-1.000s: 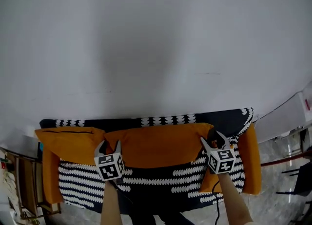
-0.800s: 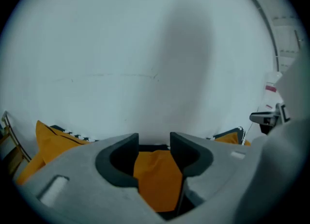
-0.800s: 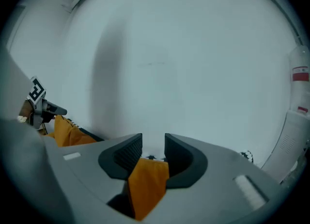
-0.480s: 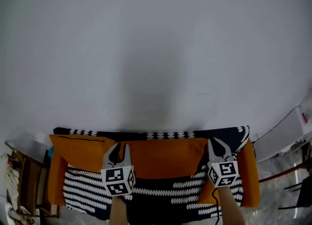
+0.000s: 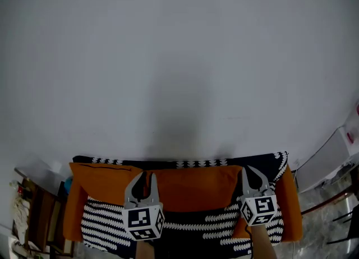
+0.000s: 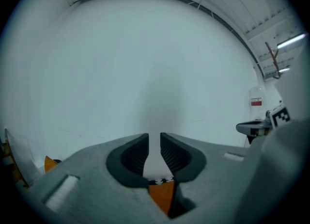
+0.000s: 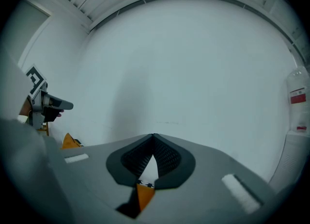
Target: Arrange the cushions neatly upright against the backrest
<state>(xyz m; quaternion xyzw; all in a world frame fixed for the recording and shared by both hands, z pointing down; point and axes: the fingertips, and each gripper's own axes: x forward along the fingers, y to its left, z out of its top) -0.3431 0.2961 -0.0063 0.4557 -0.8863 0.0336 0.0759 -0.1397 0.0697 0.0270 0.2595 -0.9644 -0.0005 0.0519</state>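
My left gripper (image 5: pixel 143 177) and right gripper (image 5: pixel 249 172) just closed on nothing, left a sliver apart, right fully pinched, by the middle orange cushion (image 5: pixel 193 185) leaning on the sofa backrest (image 5: pixel 196 163); it looks soft, light and floppy, so I'd pinch its top corners.

Staged living-room corner: patterned sofa (image 5: pixel 190 227) against bare white wall (image 5: pixel 179 56), marble floor (image 5: pixel 314 246)
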